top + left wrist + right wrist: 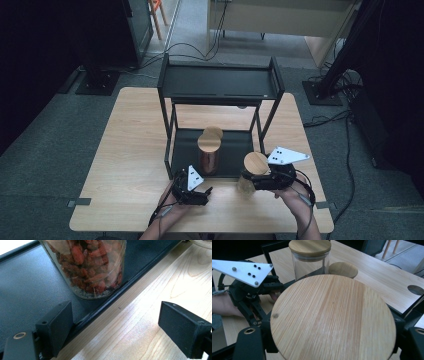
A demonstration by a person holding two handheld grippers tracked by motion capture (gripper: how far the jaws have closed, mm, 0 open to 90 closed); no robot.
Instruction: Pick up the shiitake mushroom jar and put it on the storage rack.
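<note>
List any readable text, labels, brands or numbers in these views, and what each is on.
None: no readable text in any view.
Jar with red dried fruit: bare glass, no label.
Wooden lid in the right gripper: plain wood grain.
Grey plate on the left gripper: dots and screws, no characters.
Black shelf rack: unmarked.

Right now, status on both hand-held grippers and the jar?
Left hand-held gripper open, empty. Right hand-held gripper shut on wooden-lidded jar, at table front. Red-filled jar stands on shelf edge nearby.

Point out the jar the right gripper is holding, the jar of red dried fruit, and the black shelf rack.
held jar [255,163]: high view, on its wooden lid.
jar of red dried fruit [92,270]: left gripper view, on its glass wall.
black shelf rack [220,82]: high view, on its top shelf.
</note>
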